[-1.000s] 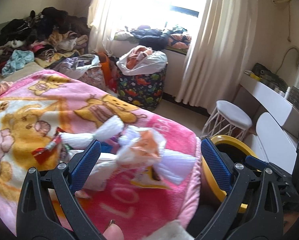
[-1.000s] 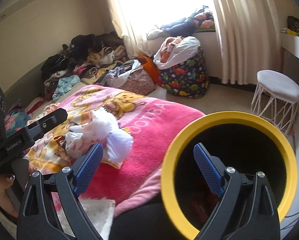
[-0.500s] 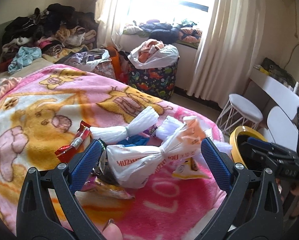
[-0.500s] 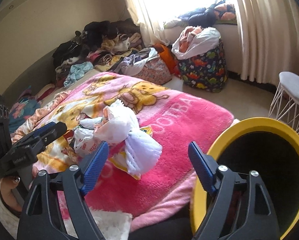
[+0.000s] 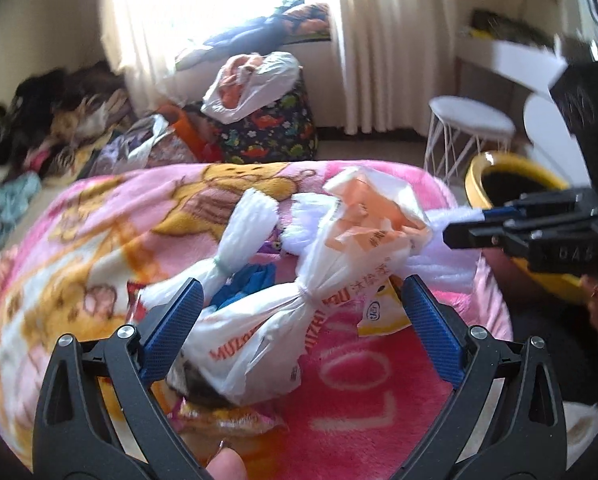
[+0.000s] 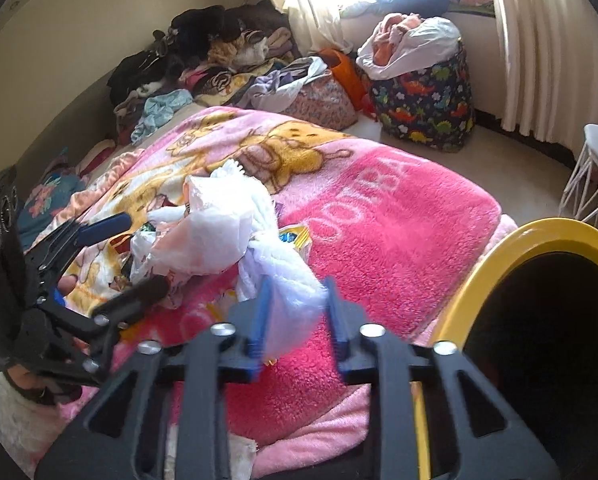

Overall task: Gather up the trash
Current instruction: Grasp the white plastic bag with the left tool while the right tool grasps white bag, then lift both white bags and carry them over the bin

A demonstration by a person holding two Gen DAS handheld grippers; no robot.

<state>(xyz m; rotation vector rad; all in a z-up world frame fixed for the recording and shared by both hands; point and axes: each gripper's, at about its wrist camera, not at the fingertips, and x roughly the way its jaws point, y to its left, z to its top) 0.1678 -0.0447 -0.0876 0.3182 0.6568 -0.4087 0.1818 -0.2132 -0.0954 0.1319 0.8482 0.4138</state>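
The right claw [image 6: 295, 312] is closing on the white bag [image 6: 287, 280] at the bed's [image 6: 399, 216] edge and should clench firmly, while the left claw [image 5: 299, 320] stays released.

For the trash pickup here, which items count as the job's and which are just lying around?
Job:
- knotted plastic bags
- white fluffy bag, right hand-held gripper closing on it
- snack wrappers
- yellow bin

Bystanders:
- pink blanket
- clothes pile
- dinosaur-print hamper
- white stool

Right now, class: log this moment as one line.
right gripper: closing on white bag | left gripper: open over printed bag | yellow bin: beside bed
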